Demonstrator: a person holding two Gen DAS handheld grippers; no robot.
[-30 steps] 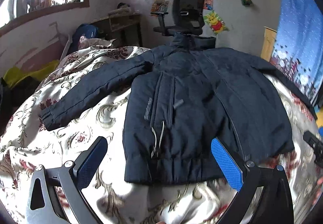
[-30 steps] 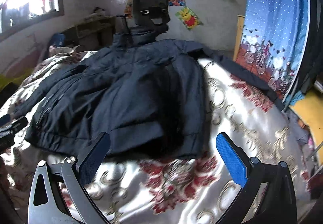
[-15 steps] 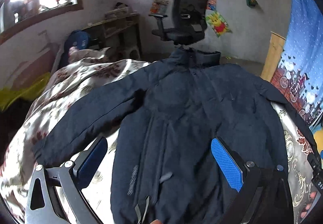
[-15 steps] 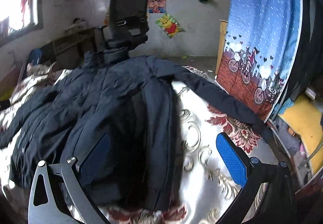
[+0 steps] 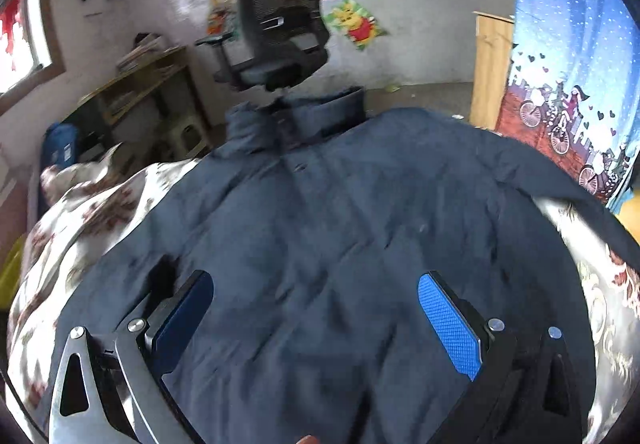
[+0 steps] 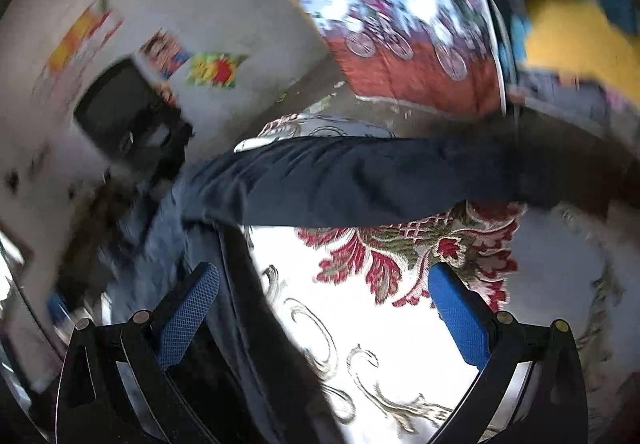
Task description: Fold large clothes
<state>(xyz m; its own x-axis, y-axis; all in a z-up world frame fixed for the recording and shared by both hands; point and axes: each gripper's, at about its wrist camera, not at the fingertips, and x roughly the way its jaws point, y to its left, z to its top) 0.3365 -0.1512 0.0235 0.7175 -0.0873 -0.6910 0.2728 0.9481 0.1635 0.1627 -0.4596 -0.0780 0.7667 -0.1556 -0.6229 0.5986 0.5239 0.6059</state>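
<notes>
We have advanced both grippers from the hem: the left gripper (image 5: 316, 314) now hovers over the dark navy padded jacket's (image 5: 360, 212) chest, jaws open and empty. The right gripper (image 6: 324, 304), jaws open too, now faces the outstretched right sleeve (image 6: 360, 180) on the floral bedspread (image 6: 360, 324), so we judge sleeve folding comes next.

Jacket (image 5: 340, 244) hem cut off below, right-wrist view motion-blurred, office chair (image 6: 124, 116) smeared

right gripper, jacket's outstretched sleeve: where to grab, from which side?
Judgement only: grip the sleeve partway along its length, coming from the near side over the bare bedspread. It lies flat and straight across the view, apart from the body, so its near edge is exposed. The right gripper is open.
</notes>
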